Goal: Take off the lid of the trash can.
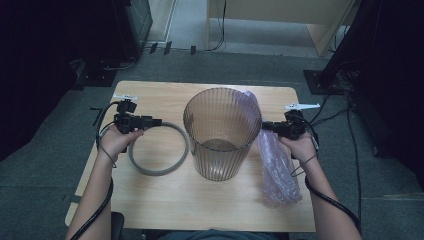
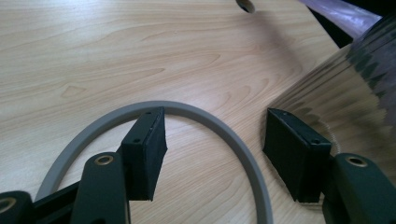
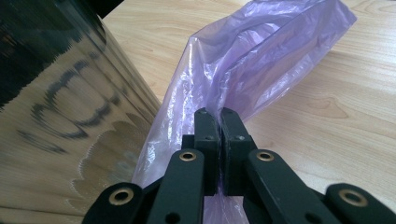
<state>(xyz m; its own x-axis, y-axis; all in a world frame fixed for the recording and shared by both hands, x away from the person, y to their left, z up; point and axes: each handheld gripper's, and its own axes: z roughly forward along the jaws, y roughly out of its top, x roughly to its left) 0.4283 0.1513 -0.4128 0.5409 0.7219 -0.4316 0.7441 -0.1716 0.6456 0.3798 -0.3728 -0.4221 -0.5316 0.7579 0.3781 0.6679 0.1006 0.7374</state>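
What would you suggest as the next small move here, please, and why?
Probably lift the purple bag toward the bin's open rim. The right gripper is shut on the bag's edge, most of which lies on the table beside the bin. The left gripper stands open over the grey ring, holding nothing.

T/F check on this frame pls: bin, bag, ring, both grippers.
1. The right gripper is shut on the purple bag. True.
2. The grey ring sits on the rim of the ribbed bin. False: it lies flat on the table, left of the bin.
3. The left gripper is clamped on the ring. False: its jaws stand open above it.
4. The bin stands upright. True.
5. The bag already lines the bin. False: it hangs outside, along the bin's right side.
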